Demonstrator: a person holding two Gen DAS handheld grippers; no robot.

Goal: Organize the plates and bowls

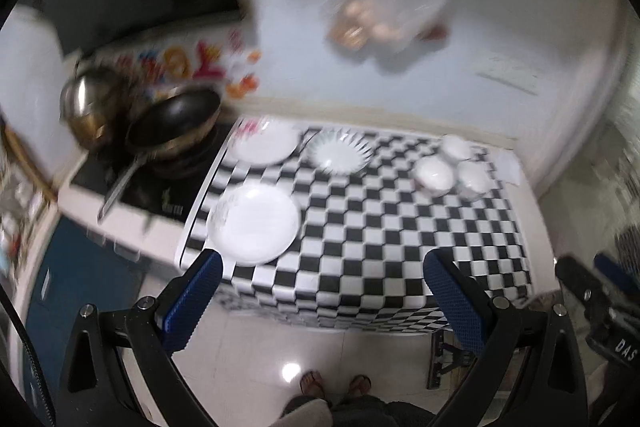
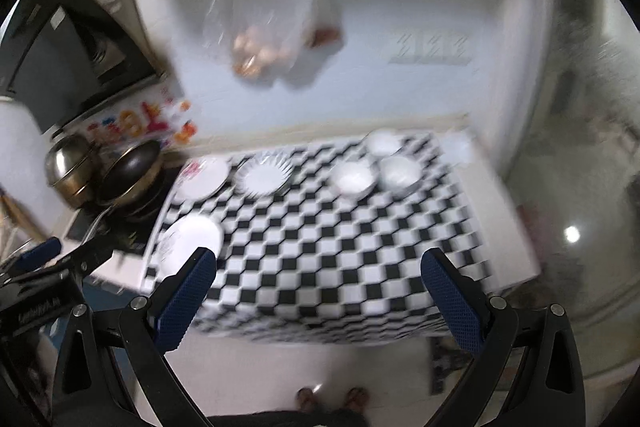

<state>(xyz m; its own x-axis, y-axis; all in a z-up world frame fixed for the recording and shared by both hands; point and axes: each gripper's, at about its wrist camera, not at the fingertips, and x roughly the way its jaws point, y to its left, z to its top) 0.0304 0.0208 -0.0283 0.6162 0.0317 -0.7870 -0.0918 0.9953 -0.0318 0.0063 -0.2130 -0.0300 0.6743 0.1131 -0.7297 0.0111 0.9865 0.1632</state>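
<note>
Blue-padded fingers frame both views: the left gripper (image 1: 322, 301) and the right gripper (image 2: 320, 297) are each spread wide and hold nothing, poised well above the floor in front of a table draped in a black-and-white checkered cloth (image 1: 380, 235). Below them, a person's sandalled feet (image 1: 334, 383) stand on pale tiles just short of the table's near edge. On the cloth, nearest the left gripper, lies a large white plate (image 1: 254, 223) at the near left corner; in the right wrist view the same plate (image 2: 192, 243) is partly hidden behind that gripper's left finger. Farther back along the left side sit a second plate with a pink floral rim (image 1: 266, 145) and, just beside it, a scalloped white plate (image 1: 340, 151). Toward the far right corner, three white bowls cluster close together: one nearer the middle (image 1: 434, 175), one to its right (image 1: 474, 179) and one behind them (image 1: 456, 147). Off the table's left edge, a dark wok (image 1: 176, 125) and a steel pot (image 1: 86, 103) rest on a cooktop, and a clear bag (image 2: 260, 39), apparently of eggs, hangs on the far wall. Both views are motion-blurred. Nothing appears stacked yet, so the job looks to be at its opening, in the approach. The next move likely calls for lowering one gripper to a plate's rim, probably the near one, and closing on its thin edge squarely enough that it does not slip.
</note>
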